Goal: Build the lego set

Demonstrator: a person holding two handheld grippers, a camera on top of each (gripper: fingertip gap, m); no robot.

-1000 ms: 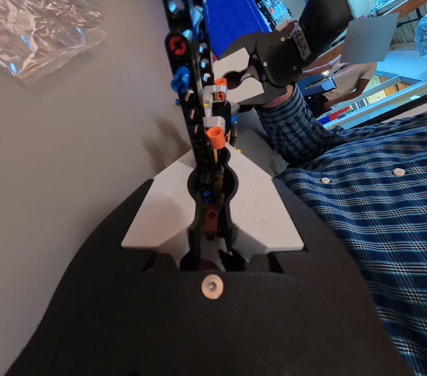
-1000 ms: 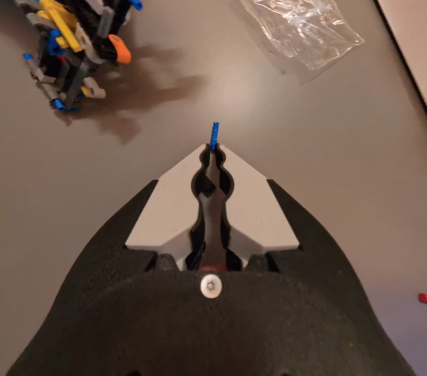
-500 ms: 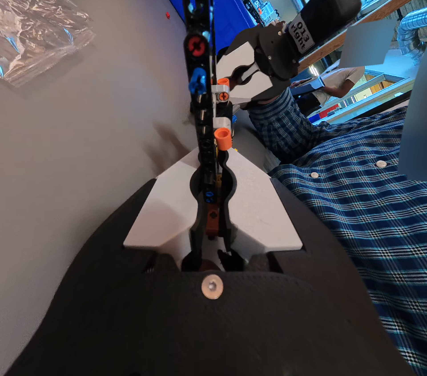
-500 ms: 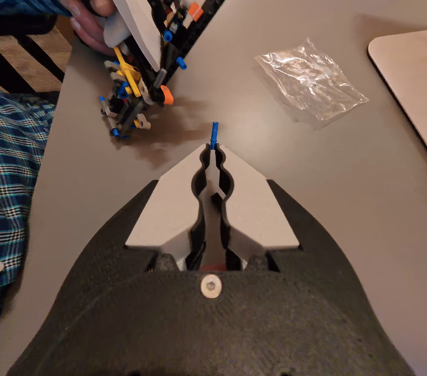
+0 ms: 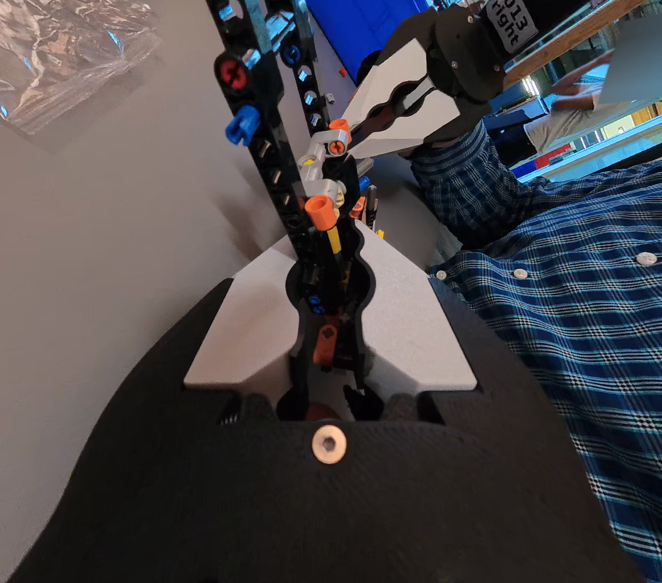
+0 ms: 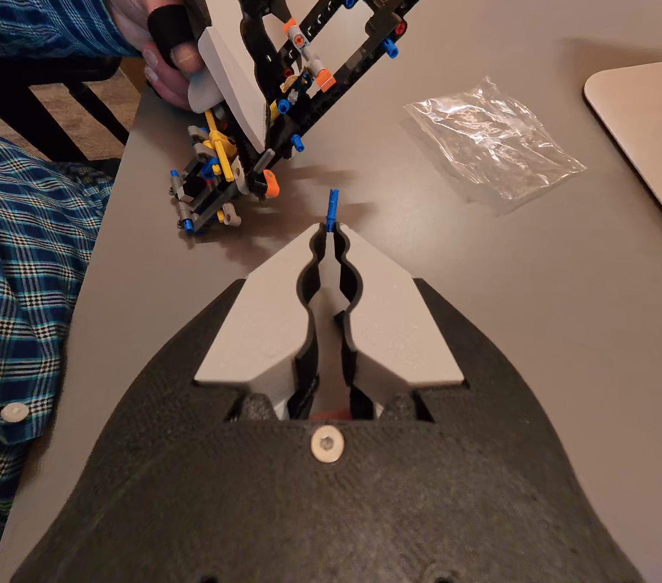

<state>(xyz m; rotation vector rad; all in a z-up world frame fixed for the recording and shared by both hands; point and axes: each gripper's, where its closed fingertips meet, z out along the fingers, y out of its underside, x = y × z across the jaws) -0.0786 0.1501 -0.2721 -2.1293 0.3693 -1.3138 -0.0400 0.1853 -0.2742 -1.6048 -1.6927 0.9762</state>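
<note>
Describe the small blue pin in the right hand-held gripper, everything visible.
The blue pin is a slim, glossy plastic peg with a slightly wider collar partway along. The right hand-held gripper is shut on its lower end at the very fingertips, so most of its length sticks out forward, roughly in line with the fingers. It hangs above the grey table, touching nothing else, a short way from the lego frame held by the left hand-held gripper.
</note>
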